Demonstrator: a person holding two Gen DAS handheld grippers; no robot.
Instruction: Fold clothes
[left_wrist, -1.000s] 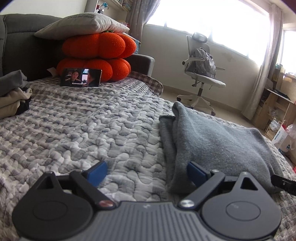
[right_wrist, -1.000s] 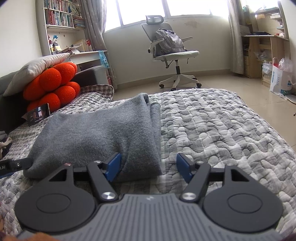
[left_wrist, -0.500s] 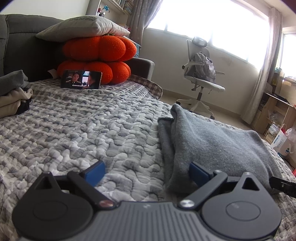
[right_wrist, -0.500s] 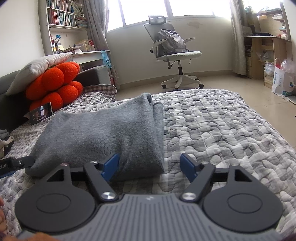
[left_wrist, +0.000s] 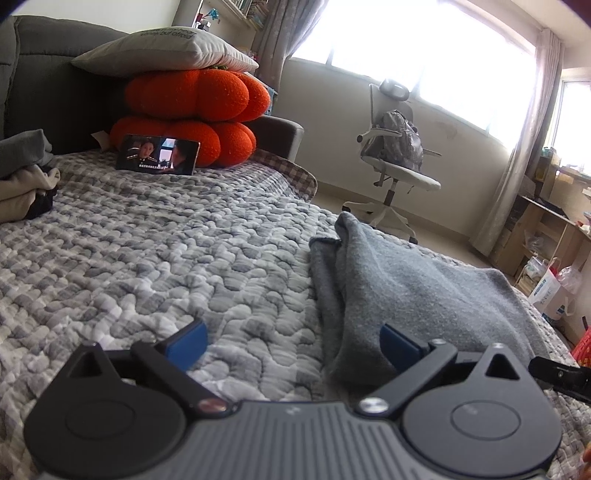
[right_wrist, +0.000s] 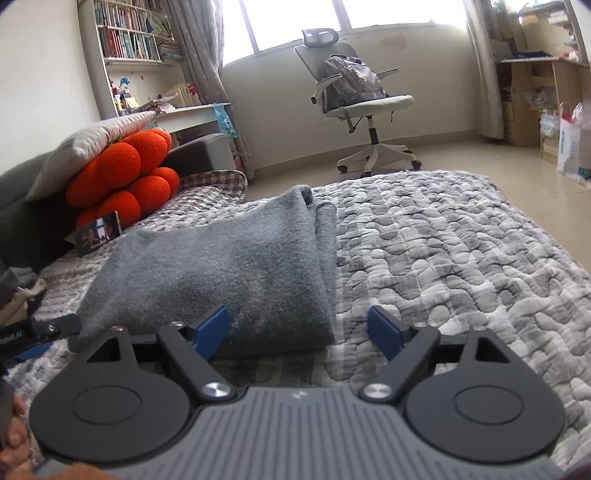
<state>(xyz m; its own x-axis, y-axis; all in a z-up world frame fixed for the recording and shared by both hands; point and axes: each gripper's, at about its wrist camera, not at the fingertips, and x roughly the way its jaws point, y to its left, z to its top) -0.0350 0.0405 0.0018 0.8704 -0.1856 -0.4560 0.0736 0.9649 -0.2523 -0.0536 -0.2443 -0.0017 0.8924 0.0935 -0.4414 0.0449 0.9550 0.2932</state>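
A folded grey knit garment (left_wrist: 413, 288) lies flat on the quilted bed cover (left_wrist: 147, 258). My left gripper (left_wrist: 291, 343) is open and low over the quilt. The garment's near left corner sits between its blue pads, close to the right pad (left_wrist: 397, 343). In the right wrist view the same garment (right_wrist: 229, 266) fills the centre left. My right gripper (right_wrist: 299, 332) is open, its jaws still opening around the garment's near right corner, and the left pad (right_wrist: 212, 330) sits against the fabric without squeezing it.
Orange pumpkin cushions (left_wrist: 188, 118) under a pillow and a phone (left_wrist: 158, 154) playing video stand at the bed's head. A pile of clothes (left_wrist: 26, 181) lies at far left. An office chair (right_wrist: 354, 92) with a backpack stands on the floor past the bed's edge.
The right gripper's jaws have spread wider apart around the garment's corner. The left gripper stays as wide as before. The garment lies as it did.
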